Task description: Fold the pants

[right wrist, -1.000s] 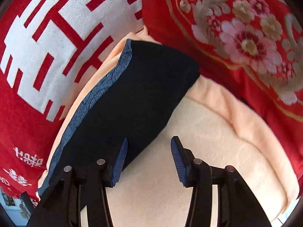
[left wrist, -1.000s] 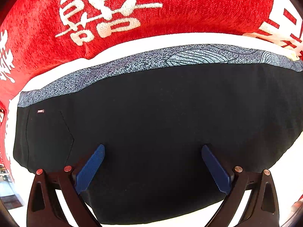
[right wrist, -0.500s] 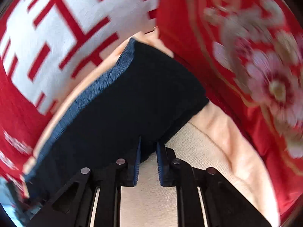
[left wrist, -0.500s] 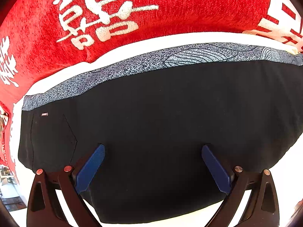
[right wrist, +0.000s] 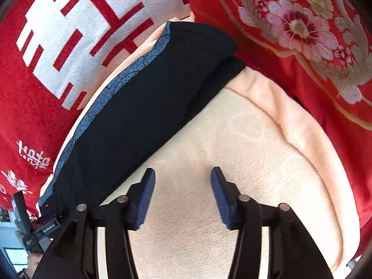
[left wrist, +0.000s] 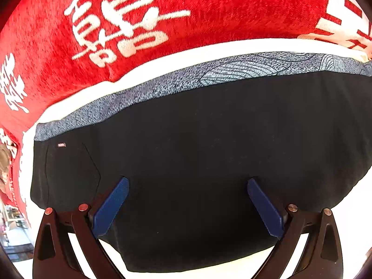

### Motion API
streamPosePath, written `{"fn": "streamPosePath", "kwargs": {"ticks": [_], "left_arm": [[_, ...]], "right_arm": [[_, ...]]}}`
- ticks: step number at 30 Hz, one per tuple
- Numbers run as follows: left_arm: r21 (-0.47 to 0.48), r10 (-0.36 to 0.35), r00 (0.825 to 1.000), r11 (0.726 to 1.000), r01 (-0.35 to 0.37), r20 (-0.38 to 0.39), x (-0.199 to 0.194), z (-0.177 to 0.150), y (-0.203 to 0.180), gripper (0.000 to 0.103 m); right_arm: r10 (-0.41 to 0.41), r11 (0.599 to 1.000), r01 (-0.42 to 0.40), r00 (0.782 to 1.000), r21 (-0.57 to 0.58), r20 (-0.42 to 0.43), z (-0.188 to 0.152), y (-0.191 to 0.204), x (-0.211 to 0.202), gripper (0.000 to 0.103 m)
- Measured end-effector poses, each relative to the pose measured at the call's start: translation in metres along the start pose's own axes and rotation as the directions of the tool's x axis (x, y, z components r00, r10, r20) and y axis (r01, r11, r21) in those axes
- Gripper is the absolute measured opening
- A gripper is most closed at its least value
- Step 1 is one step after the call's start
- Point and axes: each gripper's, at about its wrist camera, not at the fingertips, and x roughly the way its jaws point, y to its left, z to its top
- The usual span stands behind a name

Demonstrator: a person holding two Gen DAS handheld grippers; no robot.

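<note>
Black pants (left wrist: 204, 162), folded into a compact stack, are seen lying on a cream blanket (right wrist: 232, 162) whose peach border curves along its far edge, with a grey-blue patterned waistband (left wrist: 162, 86) running along the far side of the stack and a small label (left wrist: 61, 144) visible near a pocket at its left end. In the left wrist view, the left claw (left wrist: 188, 183) is held released, its two blue pads (left wrist: 111, 207) spread wide above the black fabric with nothing between them. In the right wrist view, the right claw (right wrist: 182, 181) is likewise released, its pads apart over bare blanket just beside the near edge of the stack, nothing grasped. Behind the pants, a red cloth with white characters (left wrist: 162, 11) is draped, and a red embroidered floral fabric (right wrist: 302, 28) is seen at the far right.
</note>
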Motion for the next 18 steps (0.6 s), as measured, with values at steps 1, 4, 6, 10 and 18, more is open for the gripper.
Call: {"fn": "streamPosePath", "kwargs": {"ticks": [1, 4, 6, 10, 18], "left_arm": [[0.01, -0.006, 1.0, 1.0, 0.006, 0.007, -0.003, 0.001, -0.004, 0.103], [0.047, -0.064, 0.998, 0.997, 0.063, 0.025, -0.018, 0.005, -0.023, 0.103], [0.077, -0.099, 0.995, 0.992, 0.096, 0.035, -0.027, 0.008, -0.039, 0.103], [0.11, -0.183, 0.982, 0.978, 0.176, 0.056, -0.044, 0.018, -0.079, 0.103], [0.057, -0.285, 0.955, 0.958, 0.281, 0.082, -0.048, 0.051, -0.139, 0.103]], "right_arm": [[0.007, 1.0, -0.007, 1.0, -0.008, 0.0, 0.0, 0.002, 0.001, 0.066], [0.024, 0.999, -0.024, 1.0, -0.022, -0.004, -0.001, 0.002, 0.001, 0.072], [0.064, 0.998, -0.064, 0.998, -0.005, -0.011, -0.001, 0.001, 0.002, 0.077], [0.143, 0.987, -0.141, 0.989, 0.072, -0.023, 0.003, -0.013, 0.003, 0.078], [0.285, 0.929, -0.29, 0.957, 0.23, 0.055, 0.016, -0.034, 0.003, 0.066]]}}
